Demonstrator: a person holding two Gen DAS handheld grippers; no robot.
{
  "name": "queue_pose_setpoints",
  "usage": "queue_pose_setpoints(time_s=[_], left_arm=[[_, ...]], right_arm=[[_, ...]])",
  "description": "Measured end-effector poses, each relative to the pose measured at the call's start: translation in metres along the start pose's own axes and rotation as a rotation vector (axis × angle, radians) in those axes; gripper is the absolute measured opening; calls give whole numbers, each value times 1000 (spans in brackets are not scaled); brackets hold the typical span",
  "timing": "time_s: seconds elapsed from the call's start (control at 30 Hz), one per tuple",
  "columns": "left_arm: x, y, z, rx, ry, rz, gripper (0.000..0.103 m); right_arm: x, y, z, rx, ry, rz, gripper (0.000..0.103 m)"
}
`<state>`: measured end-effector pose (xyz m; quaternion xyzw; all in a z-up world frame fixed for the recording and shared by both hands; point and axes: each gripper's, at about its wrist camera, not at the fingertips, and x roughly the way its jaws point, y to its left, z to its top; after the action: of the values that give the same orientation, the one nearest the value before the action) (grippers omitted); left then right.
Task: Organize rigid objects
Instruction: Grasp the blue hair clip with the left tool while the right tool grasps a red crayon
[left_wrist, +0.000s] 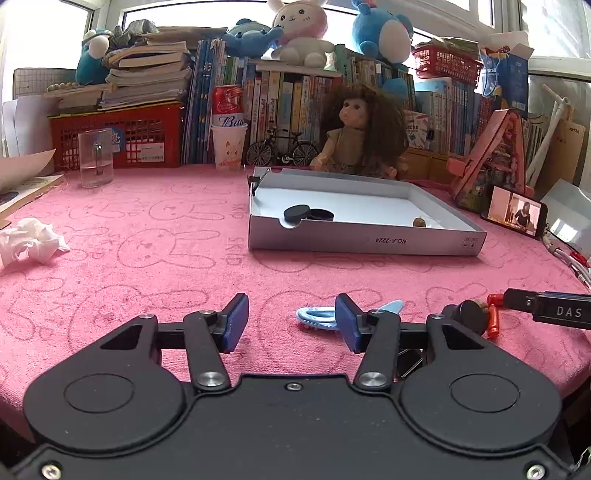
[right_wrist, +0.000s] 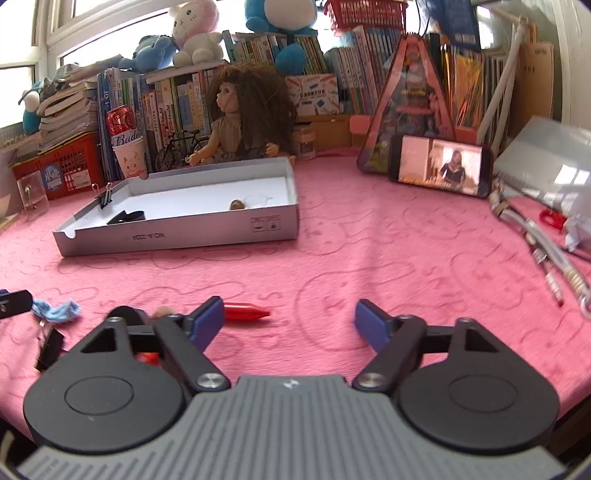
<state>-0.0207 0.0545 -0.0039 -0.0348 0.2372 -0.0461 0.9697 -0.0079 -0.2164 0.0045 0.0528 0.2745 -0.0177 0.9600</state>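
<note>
bench (left_wrist: 147, 258) in pink cloth; white cardboard tray (left_wrist: 369, 242) well ahead, black caps inside. left gripper (left_wrist: 291, 319) jaws spread, empty; blue hair clip (left_wrist: 317, 316) just beyond right pad. shift right, straddle clip, close gently. right gripper (right_wrist: 290, 319) jaws spread, empty; red crayon (right_wrist: 245, 311) beside.

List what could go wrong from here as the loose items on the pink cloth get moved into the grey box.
1. The blue hair clip lies flat beside the left gripper, partly behind one finger; closing may shove it away.
2. The red pen-like piece sits next to the right gripper, outside the open fingers, and might roll.
3. The grey box already holds black discs, leaving less room there.
</note>
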Motion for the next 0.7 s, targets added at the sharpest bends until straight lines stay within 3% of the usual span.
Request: queue_pose_setpoints(time_s=[0.2, 0.4, 0.57, 0.7], left_arm=[[0, -10, 0, 6, 5, -29, 50], [4, -14, -1, 24, 8, -16, 50], [8, -12, -1, 2, 16, -19, 50], [13, -12, -2, -2, 29, -22, 50]], right_arm=[[6, 15, 7, 53, 25, 20, 78], [10, 26, 7, 30, 35, -16, 74], [13, 30, 8, 5, 41, -36, 59], [13, 33, 8, -18, 41, -41, 55]])
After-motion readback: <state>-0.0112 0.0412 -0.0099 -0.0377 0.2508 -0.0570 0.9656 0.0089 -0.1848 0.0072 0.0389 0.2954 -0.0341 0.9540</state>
